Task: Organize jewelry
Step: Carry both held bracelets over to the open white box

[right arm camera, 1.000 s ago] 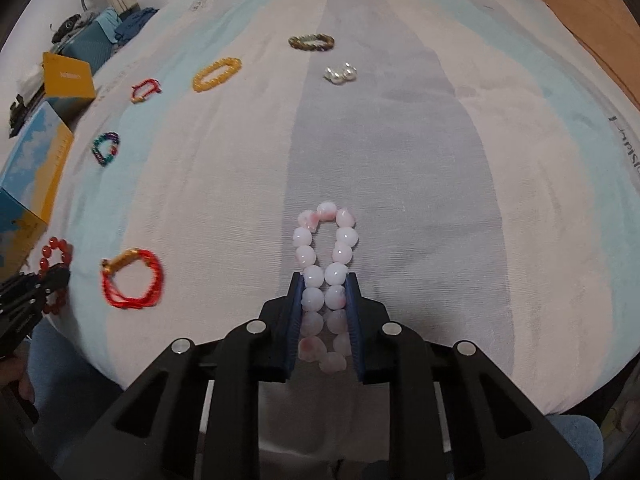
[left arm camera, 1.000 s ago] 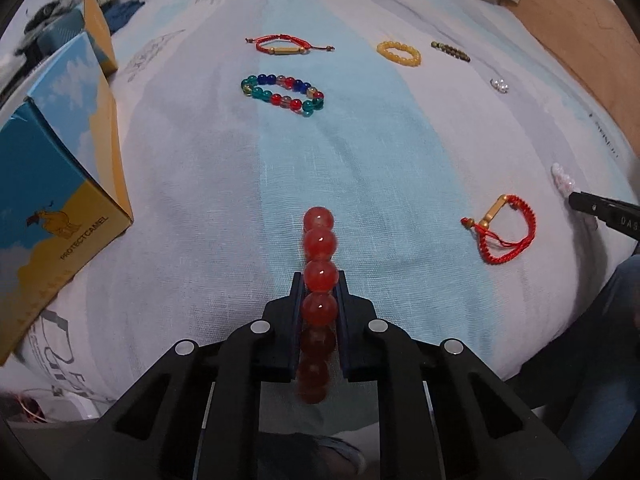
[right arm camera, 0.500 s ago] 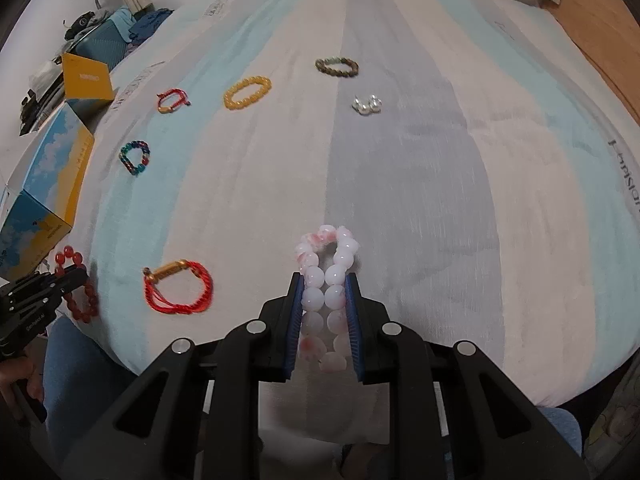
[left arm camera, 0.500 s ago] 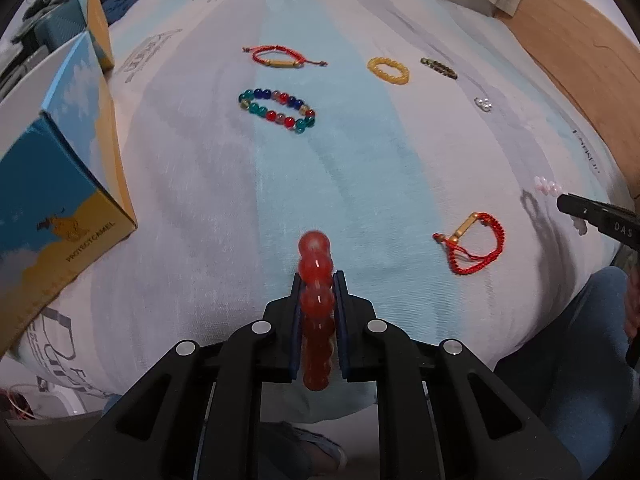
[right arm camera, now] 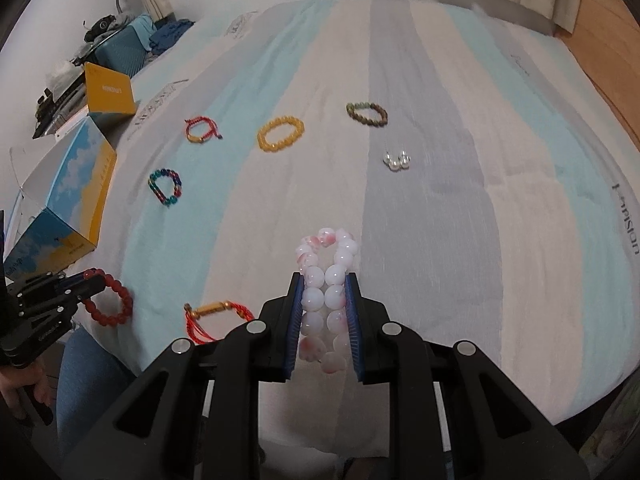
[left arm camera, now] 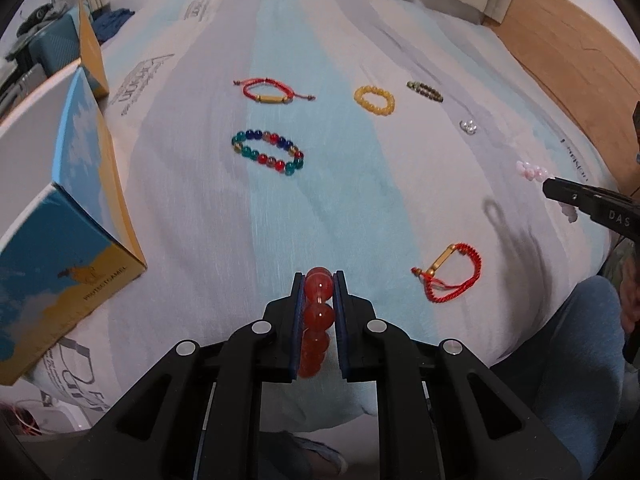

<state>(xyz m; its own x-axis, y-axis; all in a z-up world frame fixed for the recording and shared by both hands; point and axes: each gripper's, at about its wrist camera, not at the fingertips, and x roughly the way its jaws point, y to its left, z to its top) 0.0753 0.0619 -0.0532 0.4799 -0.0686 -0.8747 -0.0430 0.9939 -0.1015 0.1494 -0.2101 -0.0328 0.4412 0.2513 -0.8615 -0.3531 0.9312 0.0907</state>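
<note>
- left claw (left arm camera: 318,280) clamped on red round-bead bracelet (left arm camera: 318,312), seen edge-on between the blue pads, held clear above the bed
- right claw (right arm camera: 323,280) clamped on pink-and-white marbled bead bracelet (right arm camera: 326,280), loop squeezed flat, top beads sticking out past the tips
- striped pale blue, grey and cream bedsheet (left arm camera: 200,208) covers the bed; rest of the jewelry lies on it
- left wrist view: red braided cord bracelet with gold bar (left arm camera: 450,276) at 3 o'clock of the left claw, near
- multicolour glass-bead bracelet (left arm camera: 267,152) at 11 o'clock, well apart
- thin red cord bracelet with gold tube (left arm camera: 272,94) further up at 11 o'clock
- yellow bead bracelet (left arm camera: 374,100), dark brown-green bead bracelet (left arm camera: 425,91) and small pearl cluster (left arm camera: 468,127) run from 12 to 2 o'clock
- blue and yellow cardboard box (left arm camera: 52,216) at 9 o'clock, on the sheet's edge
- person's leg in blue jeans (left arm camera: 568,352) at 4 o'clock
</note>
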